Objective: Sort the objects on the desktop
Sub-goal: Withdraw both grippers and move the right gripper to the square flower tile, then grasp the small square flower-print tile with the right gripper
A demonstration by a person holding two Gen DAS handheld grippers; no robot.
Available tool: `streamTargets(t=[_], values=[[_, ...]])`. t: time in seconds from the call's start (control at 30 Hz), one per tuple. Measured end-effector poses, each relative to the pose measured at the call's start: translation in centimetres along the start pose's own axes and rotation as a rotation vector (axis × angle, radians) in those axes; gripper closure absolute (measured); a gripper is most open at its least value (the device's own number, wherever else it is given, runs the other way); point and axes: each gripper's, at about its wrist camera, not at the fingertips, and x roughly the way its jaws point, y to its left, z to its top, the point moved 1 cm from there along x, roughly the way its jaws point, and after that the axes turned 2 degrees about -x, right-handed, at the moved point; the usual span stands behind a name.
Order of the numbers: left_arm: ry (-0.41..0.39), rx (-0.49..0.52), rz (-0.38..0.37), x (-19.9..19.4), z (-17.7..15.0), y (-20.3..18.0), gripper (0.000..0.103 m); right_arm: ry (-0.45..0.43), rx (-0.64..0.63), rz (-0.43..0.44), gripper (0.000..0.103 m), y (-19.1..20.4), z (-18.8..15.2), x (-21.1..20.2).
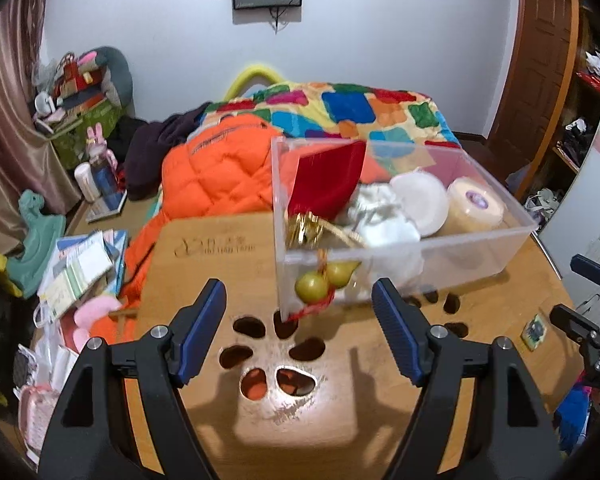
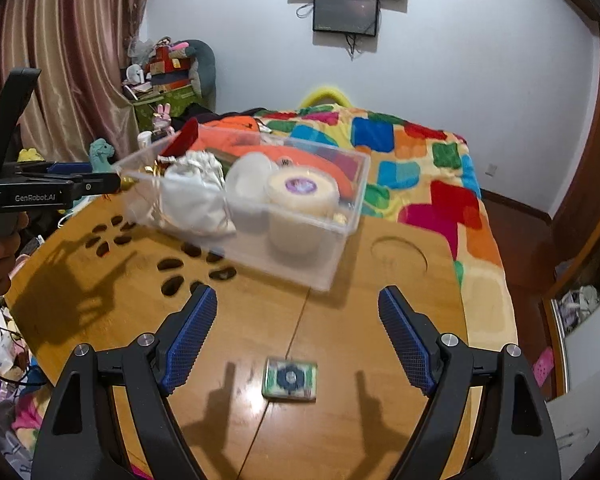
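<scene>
My right gripper point(image 2: 296, 340) stands apart, empty, above the small green-and-white square packet point(image 2: 291, 379) at lower centre on the wooden worktop point(image 2: 380, 320); I'd descend squarely (left gripper point(image 1: 298, 332) also apart), then carry it to the clear plastic box point(image 2: 320, 268).

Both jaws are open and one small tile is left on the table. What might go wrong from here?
The flat green tile lies flush on the table, so the right gripper may slip off it. The clear bin looks already heaped. The table's cut-out holes could swallow a dropped piece.
</scene>
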Motion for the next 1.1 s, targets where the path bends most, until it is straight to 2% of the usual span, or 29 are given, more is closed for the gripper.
streamTargets(t=[0.13,0.2,0.27,0.4,0.5,0.6,0.73,0.9,1.0,1.1], values=[[0.016,-0.044,-0.009,1.0,-1.0,0.7,0.03,0.021,0.019,0.013,0.022,0.0,-1.6,0.2],[0.025,-0.066,-0.021,1.4,-1.2,0.9,0.038,0.036,0.024,0.014,0.022,0.0,-2.3,0.5],[0.03,-0.084,-0.044,1.7,-1.3,0.9,0.039,0.048,0.035,0.021,0.022,-0.1,-3.0,0.8],[0.032,-0.094,-0.084,2.1,-1.3,0.2,0.04,0.081,0.052,0.06,0.024,-0.1,-4.1,1.4],[0.034,-0.089,-0.105,2.3,-1.2,-0.4,0.043,0.093,0.036,0.047,0.025,0.0,-4.4,1.8],[0.041,-0.103,-0.127,2.7,-1.0,-0.5,0.043,0.102,0.036,0.06,0.034,0.0,-4.7,2.0],[0.042,-0.128,-0.14,2.9,-0.9,-0.4,0.043,0.118,0.034,0.066,0.036,0.1,-4.9,2.4],[0.054,-0.16,-0.147,3.1,-0.8,-0.1,0.044,0.112,0.057,0.116,0.05,-0.1,-5.2,2.4],[0.057,-0.184,-0.167,3.0,-0.7,0.1,0.05,0.104,0.052,0.13,0.054,0.1,-5.3,2.3],[0.045,-0.193,-0.17,2.5,-0.5,0.2,0.05,0.099,0.046,0.139,0.057,0.2,-5.3,2.2]])
